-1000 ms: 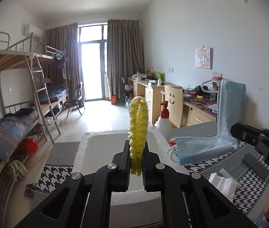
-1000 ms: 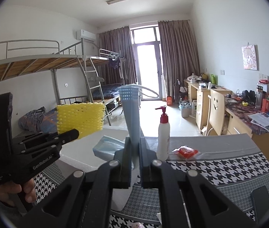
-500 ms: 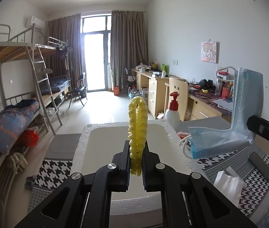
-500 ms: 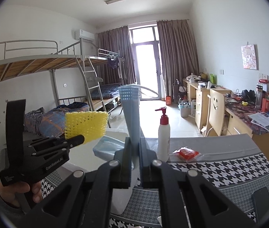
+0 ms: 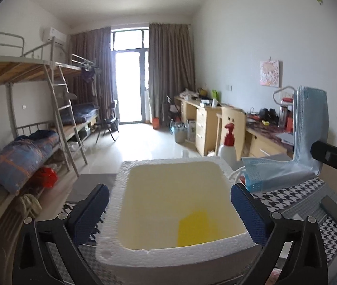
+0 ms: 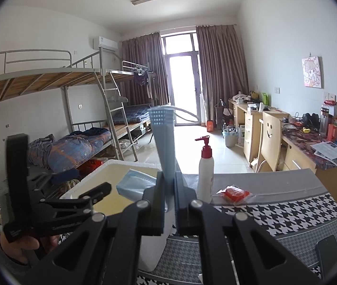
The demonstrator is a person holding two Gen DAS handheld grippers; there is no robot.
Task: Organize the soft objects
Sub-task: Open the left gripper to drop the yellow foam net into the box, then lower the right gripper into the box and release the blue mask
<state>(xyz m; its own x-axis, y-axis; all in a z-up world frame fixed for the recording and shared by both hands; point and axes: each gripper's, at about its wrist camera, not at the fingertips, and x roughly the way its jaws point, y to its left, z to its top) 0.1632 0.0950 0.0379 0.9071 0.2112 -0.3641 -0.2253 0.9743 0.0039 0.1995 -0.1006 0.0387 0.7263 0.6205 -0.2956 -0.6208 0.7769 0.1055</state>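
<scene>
Hovering over the white foam box (image 5: 172,253), left wrist view: left gripper (image 5: 169,207) with fingers spread wide, holding nothing. Yellow sponge (image 5: 193,228) lies flat on the box floor, directly below and slightly right of centre. Blue face masks (image 5: 308,142) hang to the right, beside the box's far right corner.

Right wrist view: right gripper (image 6: 168,204) clamped on the masks, long axis upright. Box opening lies ahead-left, near; right hand is nearer for the drop.

Black angular linkages with silver screws are seen on the left gripper (image 5: 168,211), blue textured pads (image 5: 90,211) fitted; bare skin is glimpsed on the left hand (image 6: 23,247).
</scene>
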